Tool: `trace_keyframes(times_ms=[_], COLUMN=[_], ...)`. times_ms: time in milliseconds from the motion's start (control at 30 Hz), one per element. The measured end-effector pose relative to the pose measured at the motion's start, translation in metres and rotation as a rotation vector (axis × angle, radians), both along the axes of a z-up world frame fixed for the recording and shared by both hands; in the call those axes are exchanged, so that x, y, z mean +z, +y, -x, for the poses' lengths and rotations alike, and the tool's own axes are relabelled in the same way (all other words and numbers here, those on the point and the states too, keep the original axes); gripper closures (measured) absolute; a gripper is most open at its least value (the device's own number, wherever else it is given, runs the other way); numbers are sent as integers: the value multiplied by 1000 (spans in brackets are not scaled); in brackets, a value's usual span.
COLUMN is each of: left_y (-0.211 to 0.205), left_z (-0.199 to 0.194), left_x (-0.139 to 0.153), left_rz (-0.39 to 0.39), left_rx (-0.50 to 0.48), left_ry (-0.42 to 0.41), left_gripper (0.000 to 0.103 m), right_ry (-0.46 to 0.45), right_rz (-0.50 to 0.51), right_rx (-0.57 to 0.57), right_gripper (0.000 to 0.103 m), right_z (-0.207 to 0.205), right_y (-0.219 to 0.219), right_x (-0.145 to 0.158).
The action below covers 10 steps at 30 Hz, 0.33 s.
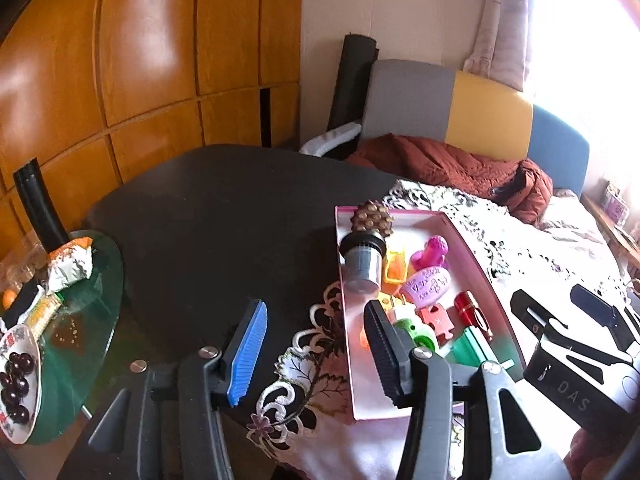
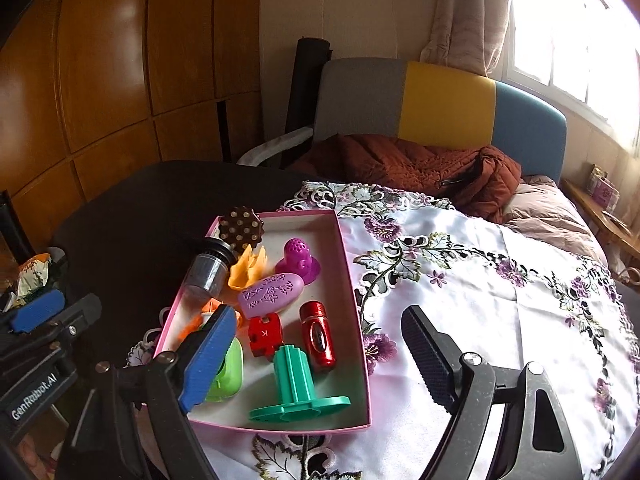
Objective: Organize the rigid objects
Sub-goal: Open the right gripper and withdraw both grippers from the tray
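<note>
A pink box [image 2: 362, 344] [image 1: 345, 312] sits on a floral tablecloth and holds several small items: a teal stand [image 2: 294, 380], a red cylinder [image 2: 317, 336], a red block [image 2: 264, 334], a lilac oval case [image 2: 270, 294], a purple dome [image 2: 298, 260], a green piece [image 2: 230, 376], a yellow piece [image 2: 248, 268], a grey jar [image 2: 208, 274] and a brown studded ball [image 2: 241, 228]. My right gripper [image 2: 316, 356] is open and empty, low over the box's near end. My left gripper [image 1: 316, 352] is open and empty, straddling the box's left wall.
The floral tablecloth [image 2: 480, 280] covers the right part of a dark round table [image 1: 208, 216]. A green glass side table [image 1: 80, 340] at left holds snacks and a plate of dark cherries [image 1: 16, 380]. A sofa with a rust quilt [image 2: 400, 164] stands behind.
</note>
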<state>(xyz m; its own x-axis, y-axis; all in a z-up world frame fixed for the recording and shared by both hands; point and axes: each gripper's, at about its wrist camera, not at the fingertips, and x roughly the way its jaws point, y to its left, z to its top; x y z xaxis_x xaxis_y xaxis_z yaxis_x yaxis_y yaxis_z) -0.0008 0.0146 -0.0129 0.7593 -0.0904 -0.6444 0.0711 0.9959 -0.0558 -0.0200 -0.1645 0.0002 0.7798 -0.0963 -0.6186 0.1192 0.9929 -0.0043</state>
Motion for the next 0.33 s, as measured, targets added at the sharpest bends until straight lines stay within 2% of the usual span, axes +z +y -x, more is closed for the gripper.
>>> trace_keyframes(times_ms=[100, 267, 333], left_y=[-1, 1, 2], left_z=[1, 0, -4], left_x=[0, 1, -1], left_rz=[-9, 2, 10], left_rx=[-11, -2, 5], left_ry=[-16, -32, -10], left_gripper=[64, 65, 65], right_ry=[3, 19, 32], right_rz=[4, 18, 23], right_rx=[4, -2, -3], right_gripper=[18, 18, 18], right_z=[0, -3, -5], right_y=[3, 5, 7], right_x=[0, -2, -3])
